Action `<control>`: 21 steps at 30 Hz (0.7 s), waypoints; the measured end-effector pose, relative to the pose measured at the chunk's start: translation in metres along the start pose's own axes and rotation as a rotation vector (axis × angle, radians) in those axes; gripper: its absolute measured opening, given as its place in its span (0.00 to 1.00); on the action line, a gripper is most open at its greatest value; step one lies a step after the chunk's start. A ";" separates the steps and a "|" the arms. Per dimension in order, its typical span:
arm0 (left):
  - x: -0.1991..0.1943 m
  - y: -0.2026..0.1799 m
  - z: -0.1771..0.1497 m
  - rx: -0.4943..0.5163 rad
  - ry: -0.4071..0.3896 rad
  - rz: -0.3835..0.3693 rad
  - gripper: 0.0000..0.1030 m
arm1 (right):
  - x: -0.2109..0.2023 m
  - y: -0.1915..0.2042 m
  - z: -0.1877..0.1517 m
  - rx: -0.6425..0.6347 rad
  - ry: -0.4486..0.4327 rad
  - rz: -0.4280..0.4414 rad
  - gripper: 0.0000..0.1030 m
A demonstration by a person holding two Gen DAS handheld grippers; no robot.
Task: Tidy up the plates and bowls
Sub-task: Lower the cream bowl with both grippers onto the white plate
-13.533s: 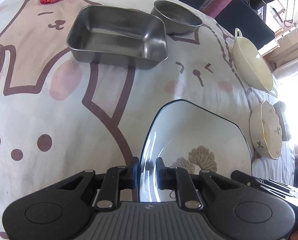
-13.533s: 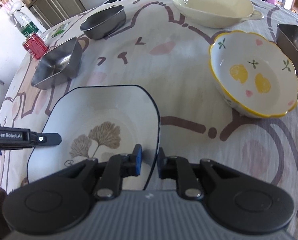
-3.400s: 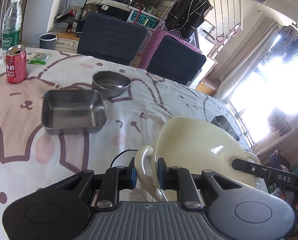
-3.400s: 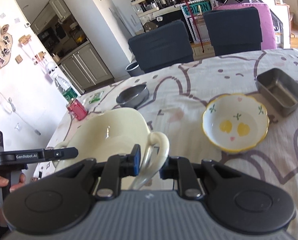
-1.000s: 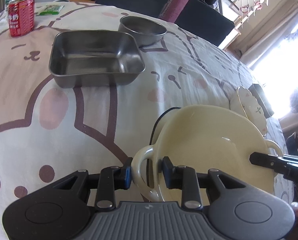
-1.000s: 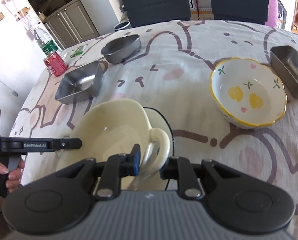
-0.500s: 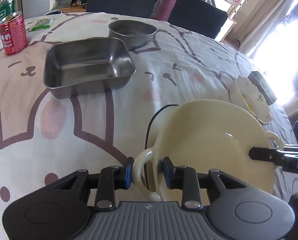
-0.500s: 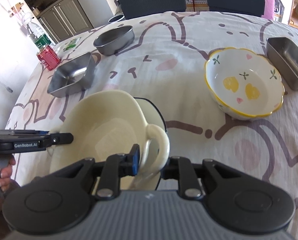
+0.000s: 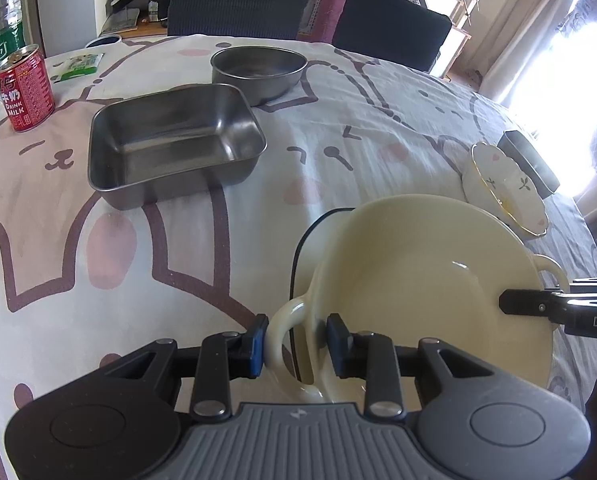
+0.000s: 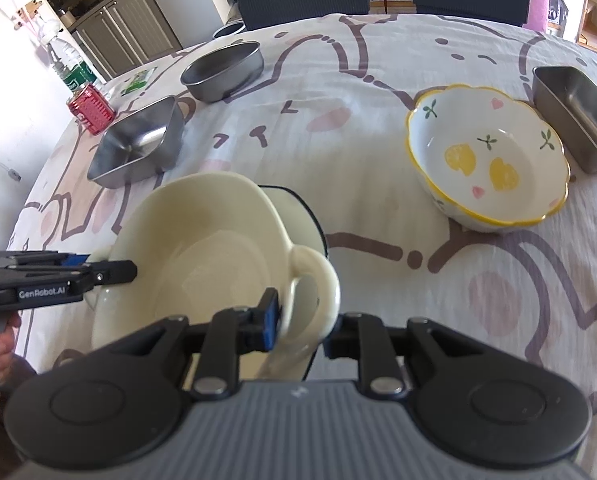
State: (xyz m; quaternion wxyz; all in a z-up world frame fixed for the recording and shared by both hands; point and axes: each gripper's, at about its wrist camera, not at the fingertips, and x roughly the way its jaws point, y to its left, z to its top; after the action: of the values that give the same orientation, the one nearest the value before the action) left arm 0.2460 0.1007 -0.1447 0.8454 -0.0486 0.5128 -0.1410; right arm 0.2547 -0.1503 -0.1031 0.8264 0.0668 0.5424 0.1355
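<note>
Gripping the cream bowl [image 9: 418, 280] by its handles: left hand-held gripper [image 9: 296, 344], marked "GenRobot.AI", and right hand-held gripper [image 10: 298, 328], marked "DAS". Red can [image 9: 24, 88] reads "DRINK MILK".

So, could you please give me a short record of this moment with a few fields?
held item: cream two-handled bowl
left tool: astride one loop handle of the bowl, pads at the loop
right tool: astride the opposite loop handle
under the bowl: dark-rimmed plate, mostly covered
still loose on the tablecloth: flowered bowl, round steel bowl, rectangular steel tray, second steel tray
other items: red can, water bottle
</note>
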 end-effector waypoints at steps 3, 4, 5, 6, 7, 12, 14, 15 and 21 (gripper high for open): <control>0.000 -0.001 0.000 0.007 -0.001 0.005 0.33 | 0.000 0.000 0.000 0.001 0.001 -0.002 0.25; 0.000 -0.001 0.000 0.010 -0.001 0.008 0.33 | 0.000 0.000 0.000 -0.001 0.000 -0.003 0.25; 0.000 -0.002 0.000 0.010 0.000 0.009 0.33 | 0.000 0.000 0.000 -0.003 0.001 -0.005 0.25; 0.000 -0.002 0.000 0.008 0.001 0.010 0.33 | 0.000 0.000 -0.001 -0.005 0.000 -0.006 0.26; 0.000 -0.001 0.000 0.007 0.002 0.010 0.33 | 0.000 0.001 0.000 -0.008 -0.001 -0.008 0.26; 0.001 0.000 0.000 0.001 0.007 0.017 0.35 | -0.004 0.010 -0.002 -0.061 -0.020 -0.032 0.26; 0.002 0.001 0.000 -0.005 0.010 0.018 0.36 | -0.008 0.018 -0.003 -0.106 -0.040 -0.048 0.26; 0.002 0.002 -0.001 -0.008 0.011 0.016 0.36 | -0.009 0.021 -0.004 -0.125 -0.049 -0.055 0.26; 0.001 -0.002 -0.001 0.020 0.006 0.025 0.36 | -0.010 0.020 -0.003 -0.103 -0.043 -0.049 0.26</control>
State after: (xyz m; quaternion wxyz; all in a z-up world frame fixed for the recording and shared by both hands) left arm 0.2456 0.0985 -0.1455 0.8460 -0.0333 0.5145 -0.1359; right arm 0.2450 -0.1346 -0.0901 0.8432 0.0136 0.5184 0.1413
